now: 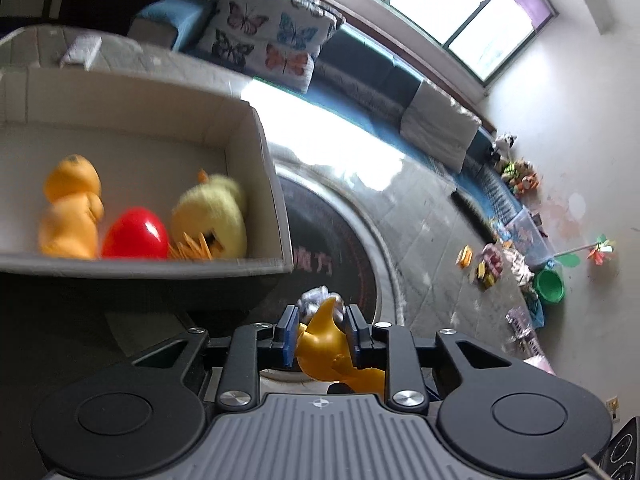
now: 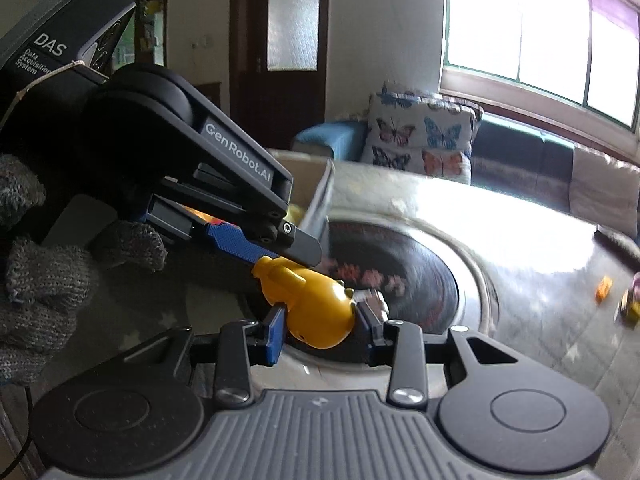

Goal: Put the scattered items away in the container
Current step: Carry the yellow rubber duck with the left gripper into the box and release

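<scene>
Holding one yellow toy (image 2: 320,312) together, both grippers squeeze it from two ends. The right gripper (image 2: 320,328) has its blue pads pressed on the toy's round head. The left gripper (image 2: 260,256) reaches in from the left side of the right wrist view and clamps the toy's thin end. A hand in a grey knit glove (image 2: 36,280) holds that left tool. The left wrist view shows the same toy (image 1: 324,340) pinched between the left gripper (image 1: 322,340) pads, pointed tip up. Only this view shows inside the box (image 1: 276,208), up on the left. In it sit an orange toy (image 1: 72,208), a red ball (image 1: 134,234) and a fluffy yellow chick (image 1: 212,216). The right wrist view shows only a corner of the box (image 2: 320,192), behind the left gripper.
</scene>
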{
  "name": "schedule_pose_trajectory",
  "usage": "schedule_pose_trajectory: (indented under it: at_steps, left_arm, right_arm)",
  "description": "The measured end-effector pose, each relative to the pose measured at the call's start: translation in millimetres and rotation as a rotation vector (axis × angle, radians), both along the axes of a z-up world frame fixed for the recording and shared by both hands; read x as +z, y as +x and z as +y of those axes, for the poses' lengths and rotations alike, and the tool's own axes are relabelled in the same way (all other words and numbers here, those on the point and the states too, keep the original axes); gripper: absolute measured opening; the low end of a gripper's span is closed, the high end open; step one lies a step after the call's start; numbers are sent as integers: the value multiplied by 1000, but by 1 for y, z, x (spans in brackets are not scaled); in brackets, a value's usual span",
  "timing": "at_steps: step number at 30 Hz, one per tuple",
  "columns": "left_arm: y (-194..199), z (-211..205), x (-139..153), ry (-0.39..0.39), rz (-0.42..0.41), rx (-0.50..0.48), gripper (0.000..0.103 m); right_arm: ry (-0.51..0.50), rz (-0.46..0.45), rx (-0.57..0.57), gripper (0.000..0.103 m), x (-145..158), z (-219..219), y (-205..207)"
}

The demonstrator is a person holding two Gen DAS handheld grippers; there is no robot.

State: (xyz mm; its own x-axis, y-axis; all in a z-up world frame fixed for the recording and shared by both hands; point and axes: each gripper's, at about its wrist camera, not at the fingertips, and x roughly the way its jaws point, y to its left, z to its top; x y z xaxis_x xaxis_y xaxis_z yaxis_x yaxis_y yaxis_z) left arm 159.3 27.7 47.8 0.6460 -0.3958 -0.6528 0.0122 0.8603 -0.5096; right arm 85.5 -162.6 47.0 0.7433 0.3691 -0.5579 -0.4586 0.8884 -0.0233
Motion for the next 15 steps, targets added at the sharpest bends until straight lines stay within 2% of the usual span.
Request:
schedule_pose_trajectory:
  at_steps: [7,15]
  left_arm:
    - [6,34,25,19,-74,80,28]
    - [26,80,18,16,-59,158,27]
  right_arm:
    - [13,-71,63,36,21,34,19]
    - [7,-68,138,36,14,79,52]
